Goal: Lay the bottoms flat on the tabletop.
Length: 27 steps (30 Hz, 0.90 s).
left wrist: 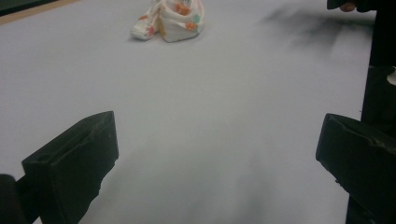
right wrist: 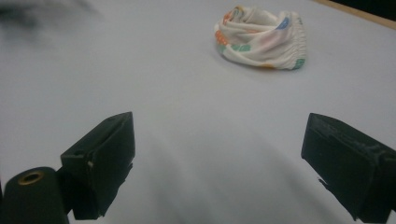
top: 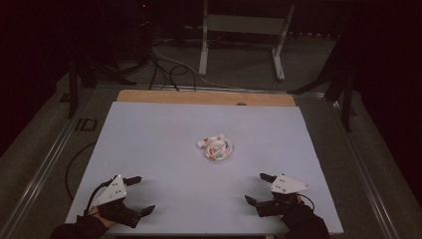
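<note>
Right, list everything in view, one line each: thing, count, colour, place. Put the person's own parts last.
Crumpled cloth: one, white with orange, green and blue spots, bunched up near the middle of the table.
Table cover: one, pale grey-white, spread over the table.
Table edge: one strip, light wood, bare along the far side.
Frame stand: one, white, on the floor beyond the table.
Cables: several, dark and white, on the floor beyond the table.
Left gripper: one, black with a grey plate, near left corner, jaws wide apart, holding nothing.
Right gripper: one, black with a grey plate, near right corner, jaws wide apart, holding nothing.
</note>
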{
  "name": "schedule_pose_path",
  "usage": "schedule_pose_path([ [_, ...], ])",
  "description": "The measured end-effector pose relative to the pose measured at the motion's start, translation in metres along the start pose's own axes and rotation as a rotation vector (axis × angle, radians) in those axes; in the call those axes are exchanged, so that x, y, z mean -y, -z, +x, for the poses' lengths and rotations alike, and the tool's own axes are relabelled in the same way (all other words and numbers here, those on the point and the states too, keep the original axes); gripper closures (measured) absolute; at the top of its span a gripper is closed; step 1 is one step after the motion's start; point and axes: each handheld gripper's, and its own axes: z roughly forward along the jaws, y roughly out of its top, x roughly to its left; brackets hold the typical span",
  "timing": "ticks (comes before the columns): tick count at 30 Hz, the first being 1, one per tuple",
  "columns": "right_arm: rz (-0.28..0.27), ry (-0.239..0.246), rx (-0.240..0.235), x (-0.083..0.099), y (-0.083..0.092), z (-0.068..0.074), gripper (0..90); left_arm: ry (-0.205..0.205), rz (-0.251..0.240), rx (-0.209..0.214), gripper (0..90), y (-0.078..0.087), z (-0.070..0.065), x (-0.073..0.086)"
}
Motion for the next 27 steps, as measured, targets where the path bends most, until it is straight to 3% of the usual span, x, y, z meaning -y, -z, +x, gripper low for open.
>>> schedule_pose_path([
  [10,0.032,0.029,-0.027,-0.001,-0.003,0.002,10.0,-0.001,0.011,0.022,0.3,-0.002,0.000,0.000],
  [14,0.046,0.046,-0.032,-0.002,-0.003,0.003,10.0,-0.004,0.017,0.042,0.3,-0.002,-0.001,-0.001],
  [15,0.052,0.047,-0.043,-0.003,-0.004,0.004,10.0,-0.003,0.020,0.063,0.3,-0.003,-0.003,-0.001],
  [19,0.057,0.070,-0.035,-0.005,-0.003,0.007,10.1,-0.010,0.028,0.081,0.3,-0.004,-0.005,-0.002],
  [27,0.043,0.067,-0.018,-0.013,0.004,0.010,10.1,-0.016,0.020,0.112,0.3,-0.006,-0.007,-0.010],
])
